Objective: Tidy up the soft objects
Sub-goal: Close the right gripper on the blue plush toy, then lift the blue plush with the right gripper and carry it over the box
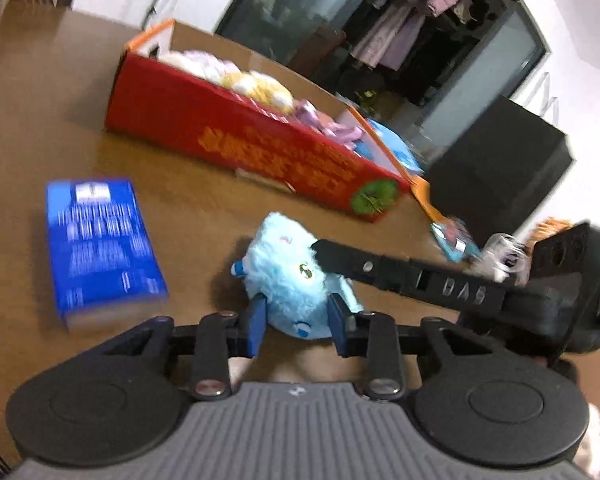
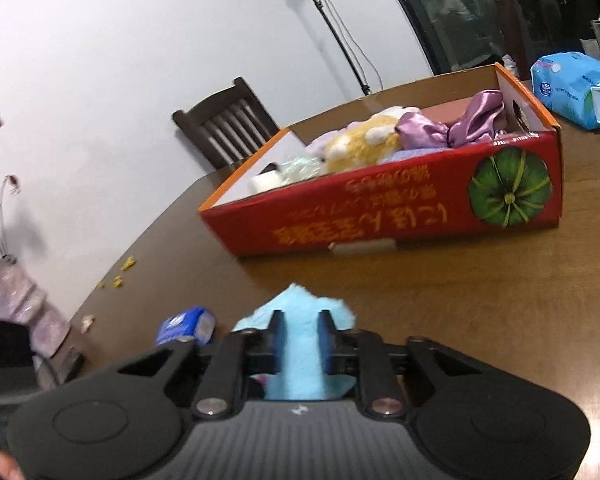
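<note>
Both hand-held grippers, left [image 1: 298,316] & right [image 2: 299,334], seemingly clamp 1 blue plush toy [image 1: 290,280].

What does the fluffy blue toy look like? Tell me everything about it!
The fluffy blue toy is a round plush with pale blue shaggy fur, a shiny green-and-white eye, a small darker blue nub on its side and a blue patch low down. It sits near the wooden table, in front of the red box. The left gripper squeezes its body between blue pads, and the right gripper pinches another fuzzy part. Its underside is hidden.
</note>
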